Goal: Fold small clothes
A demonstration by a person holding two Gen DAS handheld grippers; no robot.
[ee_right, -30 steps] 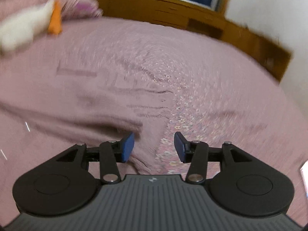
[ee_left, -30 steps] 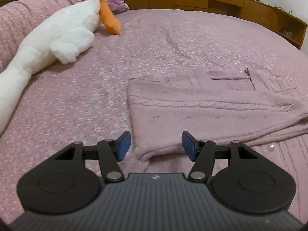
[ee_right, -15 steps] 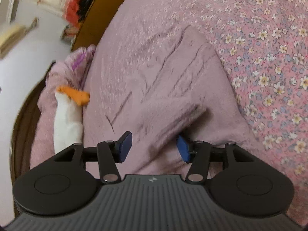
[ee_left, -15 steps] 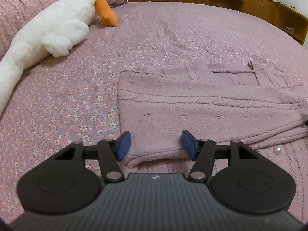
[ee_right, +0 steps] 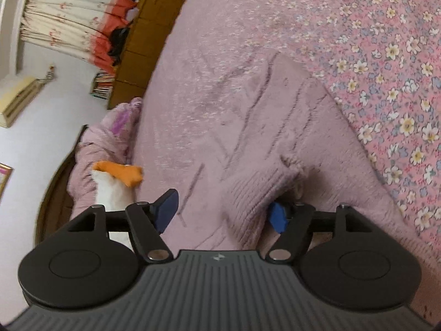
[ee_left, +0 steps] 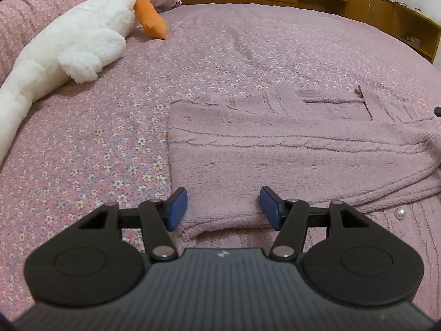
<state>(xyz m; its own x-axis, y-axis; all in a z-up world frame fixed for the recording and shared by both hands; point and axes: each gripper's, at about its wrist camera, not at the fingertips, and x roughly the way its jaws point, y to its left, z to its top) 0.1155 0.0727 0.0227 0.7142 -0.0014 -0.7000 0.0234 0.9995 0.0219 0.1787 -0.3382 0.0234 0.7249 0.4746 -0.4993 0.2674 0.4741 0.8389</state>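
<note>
The pink knitted cardigan [ee_left: 289, 160] lay folded on the floral bed [ee_left: 91, 149], its near edge between the spread fingers of the left gripper [ee_left: 223, 208], while the right gripper [ee_right: 223, 213], fingers also apart, straddled a ribbed fold at 12 o'clock.

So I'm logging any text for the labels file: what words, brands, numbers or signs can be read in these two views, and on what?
No readable words or numbers in either view.
Left hand-held gripper: a small pale logo mark on its body, a symbol, no letters.
Right hand-held gripper: the same small mark, also no letters.
Books on the shelf: spines too small and blurred to read.
Pink knit cardigan: no label showing.
</note>
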